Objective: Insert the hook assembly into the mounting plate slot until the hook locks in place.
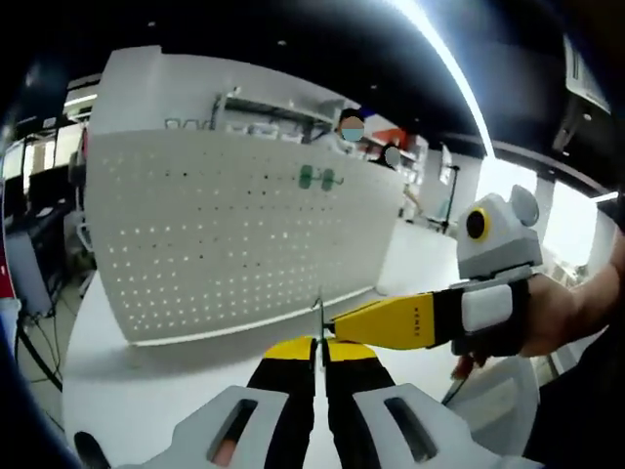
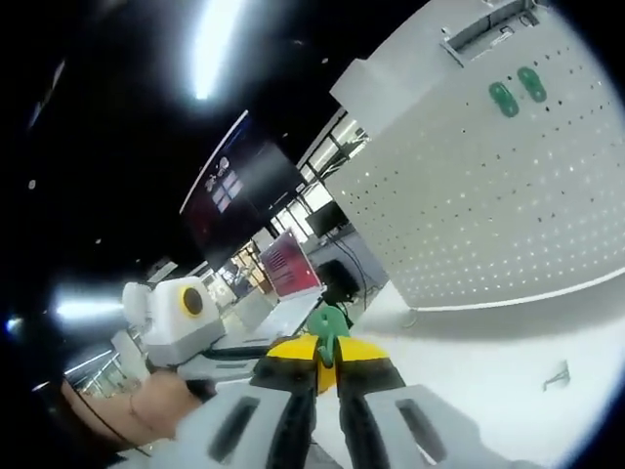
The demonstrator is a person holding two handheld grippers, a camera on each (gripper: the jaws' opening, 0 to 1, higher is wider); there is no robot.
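The left gripper pinches a thin metal hook; the right gripper clamps a green hook piece, pegboard at 2 o'clock.

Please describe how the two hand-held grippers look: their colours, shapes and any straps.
The left gripper has black jaws with yellow tips rising from a light grey body with slotted openings. The right gripper has a yellow jaw, a black strap with a white patch, and a white box with a yellow-ringed lens.

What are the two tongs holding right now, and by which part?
The right tongs are shut on the green hook, gripping its lower end, with its green top sticking out above the tips. The left tongs pinch a thin metal piece by its bottom end.
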